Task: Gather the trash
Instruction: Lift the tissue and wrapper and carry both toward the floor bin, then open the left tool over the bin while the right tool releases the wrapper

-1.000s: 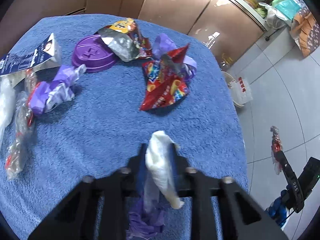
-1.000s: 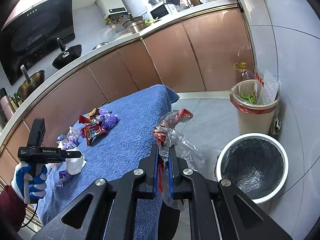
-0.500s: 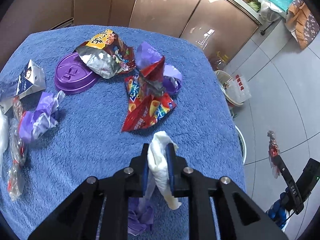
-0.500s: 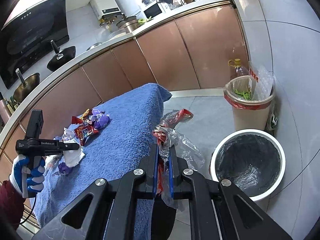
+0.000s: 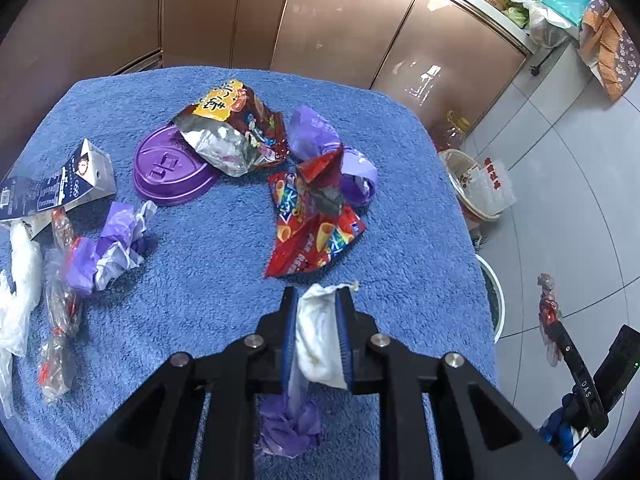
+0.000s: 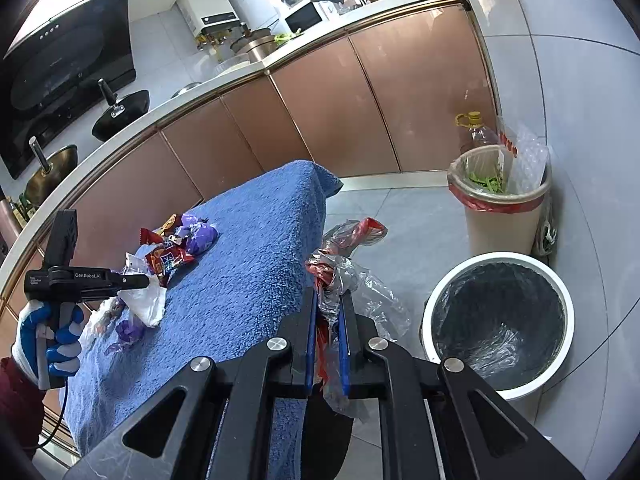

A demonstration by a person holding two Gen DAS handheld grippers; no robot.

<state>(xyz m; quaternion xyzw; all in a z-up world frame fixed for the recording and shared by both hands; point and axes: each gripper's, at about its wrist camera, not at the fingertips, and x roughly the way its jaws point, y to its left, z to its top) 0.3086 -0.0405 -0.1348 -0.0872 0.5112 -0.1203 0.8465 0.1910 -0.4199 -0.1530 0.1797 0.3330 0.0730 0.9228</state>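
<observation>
On the blue towel [image 5: 208,280] lie two snack bags, one purple lid [image 5: 168,172] and one carton [image 5: 60,188]. The left gripper [image 5: 318,300], jaws just easing wider, pinches a white tissue [image 5: 318,336] above it. The right gripper [image 6: 330,300] clamps a clear wrapper [image 6: 344,276] beside one black-lined bin [image 6: 500,320].

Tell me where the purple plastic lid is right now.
In the left wrist view, the purple lid lies on the blue towel, upper left of centre, between the milk carton and the foil snack bag, whose edge overlaps it.
</observation>
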